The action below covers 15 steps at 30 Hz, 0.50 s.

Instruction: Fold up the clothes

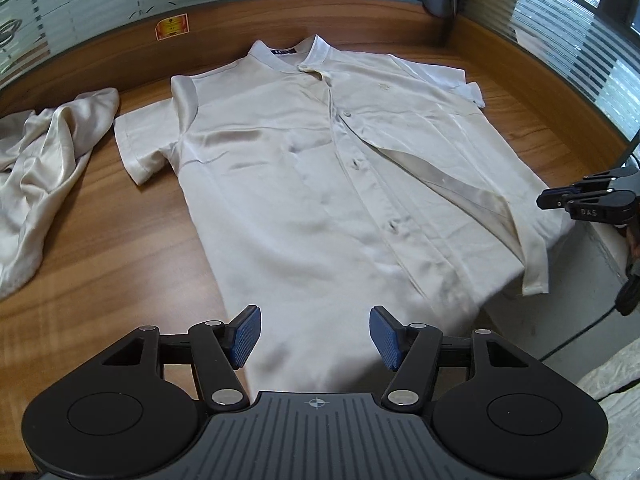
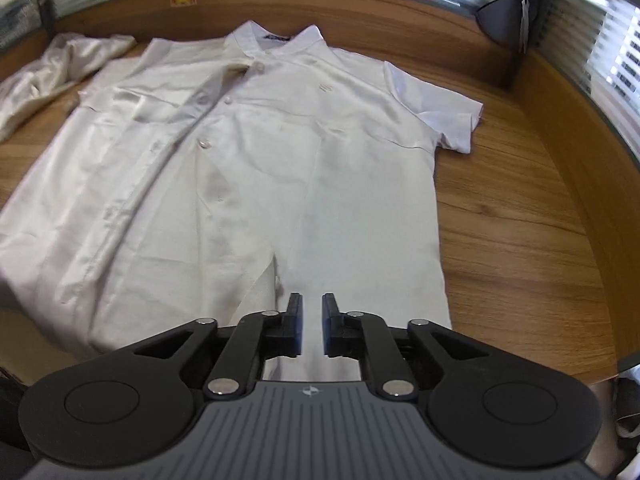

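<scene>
A cream short-sleeved button shirt (image 1: 304, 168) lies spread face up on the wooden table (image 1: 120, 248), collar at the far side; it also shows in the right wrist view (image 2: 256, 168). My left gripper (image 1: 315, 334) is open, jaws wide apart, above the shirt's near hem and holding nothing. My right gripper (image 2: 311, 320) hovers over the shirt's bottom hem near the front placket, jaws narrowly apart with nothing between them. It also shows from the side at the right edge of the left wrist view (image 1: 560, 200), by the shirt's lower right corner.
A crumpled cream garment (image 1: 44, 160) lies on the table to the shirt's left; it also shows in the right wrist view (image 2: 60, 64). A wooden partition wall (image 1: 360, 16) with frosted glass bounds the far side and right. A dark lamp (image 2: 500, 16) sits in the far right corner.
</scene>
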### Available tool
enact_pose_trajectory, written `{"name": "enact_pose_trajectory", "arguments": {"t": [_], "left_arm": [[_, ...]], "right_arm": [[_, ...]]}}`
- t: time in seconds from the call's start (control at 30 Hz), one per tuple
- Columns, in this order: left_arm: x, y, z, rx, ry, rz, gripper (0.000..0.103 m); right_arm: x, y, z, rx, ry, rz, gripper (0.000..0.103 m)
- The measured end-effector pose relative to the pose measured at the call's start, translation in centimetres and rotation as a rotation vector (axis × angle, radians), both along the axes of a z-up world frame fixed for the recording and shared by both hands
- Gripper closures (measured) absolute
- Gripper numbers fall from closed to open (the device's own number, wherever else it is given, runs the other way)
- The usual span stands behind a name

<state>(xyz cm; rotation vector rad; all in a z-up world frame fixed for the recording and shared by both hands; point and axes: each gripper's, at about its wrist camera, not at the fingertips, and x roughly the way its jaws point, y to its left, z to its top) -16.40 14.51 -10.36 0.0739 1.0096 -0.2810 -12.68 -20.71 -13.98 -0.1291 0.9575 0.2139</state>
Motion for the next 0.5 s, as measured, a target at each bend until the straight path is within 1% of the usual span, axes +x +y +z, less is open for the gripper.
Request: {"name": "enact_pose_trajectory", "arguments": {"t": [0.03,0.1,0.17,0.2,0.3,0.33,0.4,0.47,0.5], "left_arm": [[-0.3,-0.2,-0.1,-0.004,0.001,0.007,0.039],[-0.7,-0.6,-0.3,-0.009,0.004,0.017,0.039],[-1.0,-0.9,-0.5,-0.013,0.007,0.025,0.039],[-1.2,-0.9,-0.6,-0.014,0.007,0.026,0.039],[-1.3,-0.7,-0.6,-0.014,0.006,0.023,0.039],[-1.4,-0.6,-0.5,-0.014,0.005,0.022,0.039],[-1.4,-0.2,-0.4,-0.010,0.002,0.018,0.039],[-1.3,0.2,-0.3,-0.006,0.001,0.022,0.039],[-1.3,0.4,-0.3,-0.004,0.001,0.023,0.039]], "right_arm": [[-0.4,0.1,0.2,0.026,0.006,0.006,0.078],[-1.2,0.5,0.2,0.077,0.028,0.015,0.069],[-1.9,1.4,-0.2,0.106,0.048,0.028,0.067],[-2.1,1.9,-0.5,0.109,0.055,0.030,0.062],[-2.4,3.3,-1.4,0.115,0.065,0.031,0.060],[-2.4,3.6,-1.7,0.118,0.066,0.026,0.058],[-2.2,4.0,-2.4,0.115,0.078,0.003,0.058],[-1.8,4.0,-3.1,0.116,0.088,-0.040,0.058],[-1.7,4.0,-3.4,0.119,0.090,-0.064,0.063]]}}
